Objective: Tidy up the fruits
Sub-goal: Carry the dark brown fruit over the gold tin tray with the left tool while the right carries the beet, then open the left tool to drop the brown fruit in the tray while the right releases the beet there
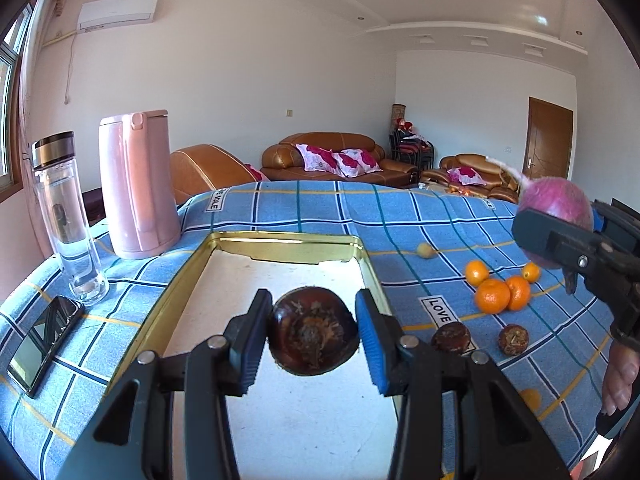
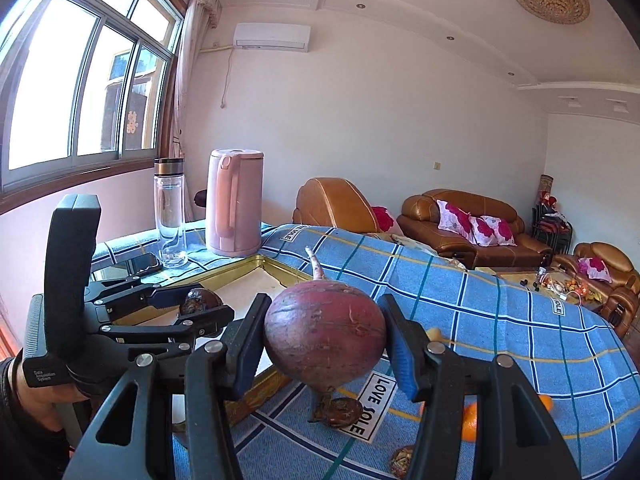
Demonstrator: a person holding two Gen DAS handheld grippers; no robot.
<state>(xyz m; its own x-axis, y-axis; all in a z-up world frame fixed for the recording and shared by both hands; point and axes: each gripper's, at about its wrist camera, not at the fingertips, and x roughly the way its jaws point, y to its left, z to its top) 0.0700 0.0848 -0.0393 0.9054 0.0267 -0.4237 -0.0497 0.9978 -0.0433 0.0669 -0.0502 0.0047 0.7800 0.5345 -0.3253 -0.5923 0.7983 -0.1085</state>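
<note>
My left gripper [image 1: 312,336] is shut on a dark brown water chestnut [image 1: 313,331] and holds it above the gold-rimmed tray [image 1: 280,240]. My right gripper [image 2: 325,338] is shut on a red-purple radish [image 2: 325,332] and holds it above the blue checked cloth, right of the tray [image 2: 256,264]. The left gripper [image 2: 200,304] with its chestnut shows in the right wrist view; the right gripper [image 1: 560,236] with the radish [image 1: 556,200] shows at the right of the left wrist view. Several mandarins [image 1: 494,294] and two more chestnuts [image 1: 451,338] lie on the cloth.
A pink kettle [image 1: 136,184], a clear bottle [image 1: 68,220] and a phone [image 1: 44,344] stand left of the tray. A small yellowish fruit [image 1: 426,250] lies farther back. A chestnut [image 2: 340,412] lies under the radish. Sofas stand beyond the table.
</note>
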